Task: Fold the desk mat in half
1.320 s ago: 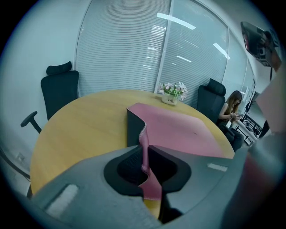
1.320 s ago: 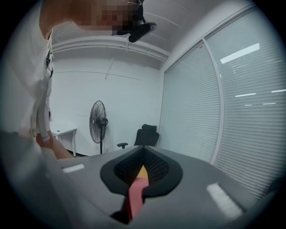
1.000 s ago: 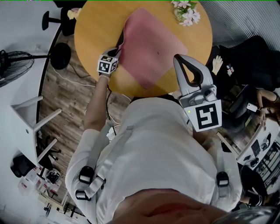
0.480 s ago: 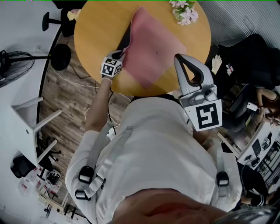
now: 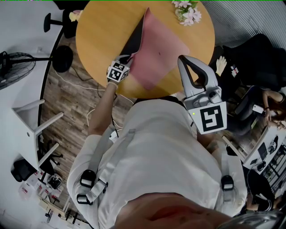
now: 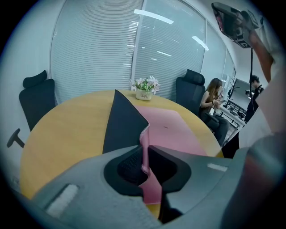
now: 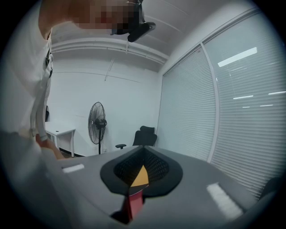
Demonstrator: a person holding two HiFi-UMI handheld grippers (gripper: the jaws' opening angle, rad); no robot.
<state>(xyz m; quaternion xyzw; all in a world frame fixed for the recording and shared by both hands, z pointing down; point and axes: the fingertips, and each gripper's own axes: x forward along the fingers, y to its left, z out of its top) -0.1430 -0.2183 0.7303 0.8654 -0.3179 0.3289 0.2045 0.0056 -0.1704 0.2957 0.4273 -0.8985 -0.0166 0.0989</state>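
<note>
- Pink soft desk mat [image 5: 163, 49], black underneath, lies on the round yellow wooden table [image 5: 100, 31], with its left side peeled up and the stitched edge standing.
- left gripper [image 6: 145, 151] is pinched tight on that edge.
- right gripper [image 7: 143, 150] is closed with nothing in it, held up by the person's chest.
- small white pot of flowers [image 5: 187, 11] sits at the far rim.

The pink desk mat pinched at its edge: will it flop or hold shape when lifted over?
Probably bendy but not limp: the desk mat curves at the left hand-held gripper, yet its raised dark underside stands as a flat sheet. Likely light, since one edge pinch holds that flap up. It may slide on the smooth table.
</note>
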